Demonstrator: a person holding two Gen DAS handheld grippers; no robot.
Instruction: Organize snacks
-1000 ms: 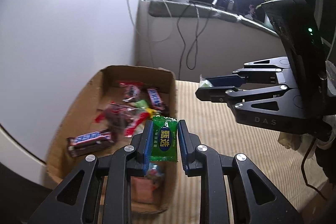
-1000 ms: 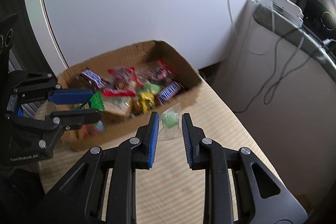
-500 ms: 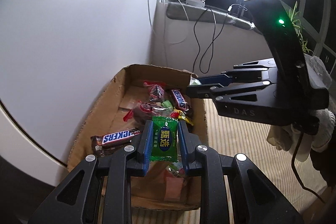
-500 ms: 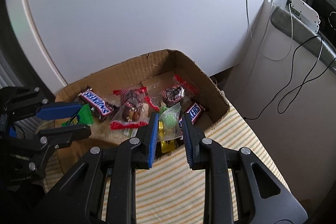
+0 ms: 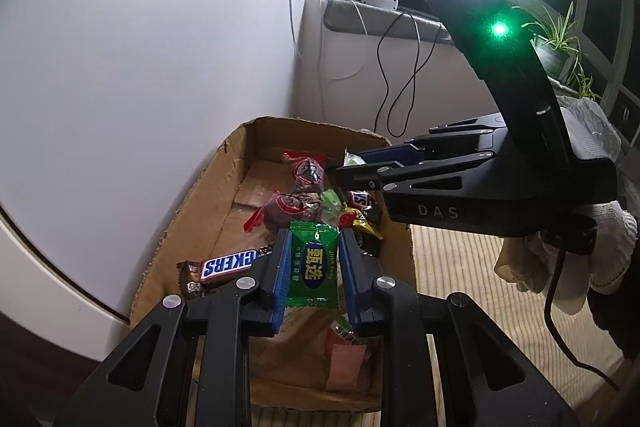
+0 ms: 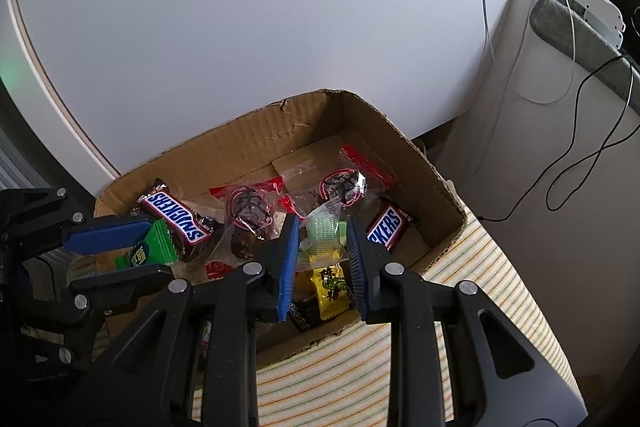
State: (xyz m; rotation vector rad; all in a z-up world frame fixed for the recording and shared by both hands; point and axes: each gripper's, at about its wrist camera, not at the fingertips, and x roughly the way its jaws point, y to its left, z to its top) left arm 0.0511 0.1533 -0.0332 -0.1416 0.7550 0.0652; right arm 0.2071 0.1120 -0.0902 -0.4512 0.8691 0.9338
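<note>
Left tool [image 5: 312, 269] clamped on a flat, glossy green candy packet [image 5: 314, 269] with crimped ends, held just above the near end of the corrugated cardboard box [image 5: 192, 223]. Right tool [image 6: 323, 259] pinched on a crinkly clear sachet [image 6: 323, 233] with a ribbed green sweet inside, poised over the box's near side. Below both, shiny Snickers bars [image 6: 176, 217] and red-edged transparent pouches [image 6: 246, 211] on the box floor; beside the right tool, striped woven surface [image 6: 460, 307].

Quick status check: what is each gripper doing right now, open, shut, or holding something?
Left gripper: shut on the green candy packet, above the cardboard box.
Right gripper: shut on the clear packet with a green sweet, above the same box.
</note>
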